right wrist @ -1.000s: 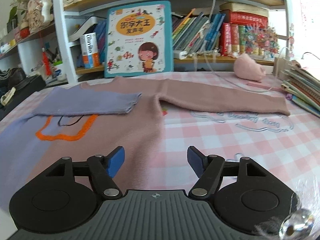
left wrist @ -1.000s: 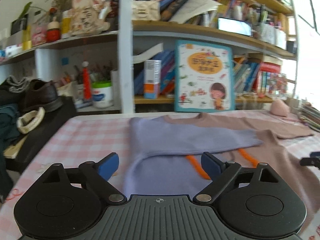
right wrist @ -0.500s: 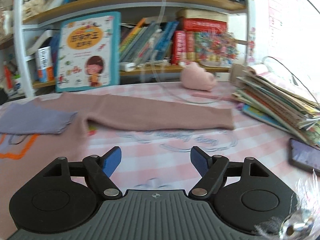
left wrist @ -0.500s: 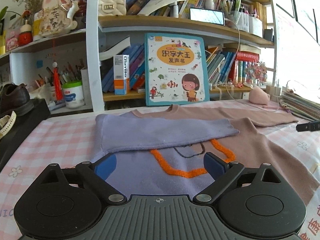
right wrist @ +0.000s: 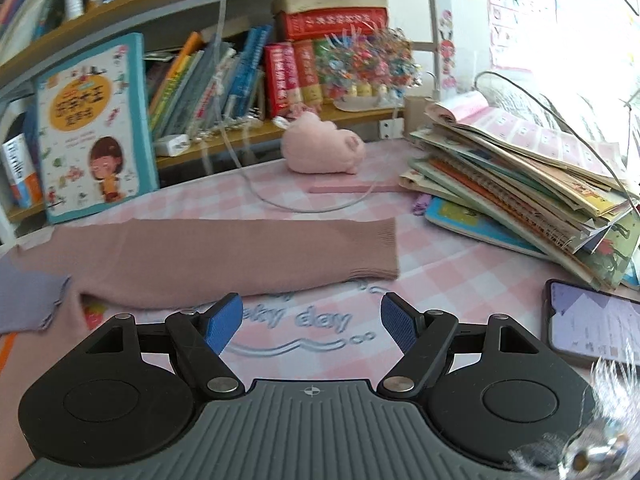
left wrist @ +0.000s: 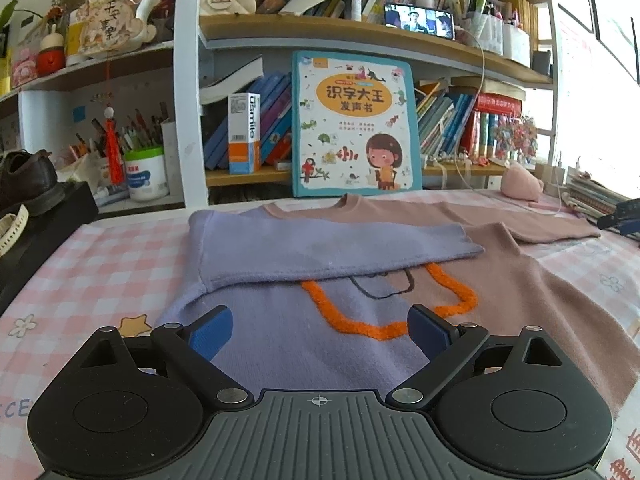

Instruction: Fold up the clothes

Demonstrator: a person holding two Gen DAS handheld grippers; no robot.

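- Our right gripper (right wrist: 311, 322) has its blue pads spread wide with nothing between them; it hovers above the pink checked tablecloth (right wrist: 460, 264), just short of the pink sleeve (right wrist: 224, 256), whose ribbed cuff (right wrist: 378, 250) lies flat and stretched out to the right.
- Our left gripper (left wrist: 320, 332) is equally wide open and empty, poised over the lower, purple part of the sweater (left wrist: 320, 344).
- The sweater lies face up across the table: its purple sleeve (left wrist: 320, 252) is already folded over the chest, partly covering the orange outline (left wrist: 384, 320), while the pink sleeve is not yet folded.
- We judge the next step to be a pinch at the cuff. If our right pads close too low, they may catch the tablecloth along with the knit and drag it.
- A shallow pinch on the ribbing could slip, letting the sleeve drop in a crumpled heap rather than a clean fold.
- Carrying the sleeve across could snag the purple sleeve's edge and undo that fold; our left gripper may need to steady the body.
- The phone (right wrist: 596, 326) sits just right of our right gripper, near the table edge, and the leaning stack of books (right wrist: 520, 196) is close behind the cuff; a wide swing could knock either.
- The white cable (right wrist: 280, 200) loops near the sleeve, beside the pink plush toy (right wrist: 324, 152), and could tangle if we reach beyond the cuff.
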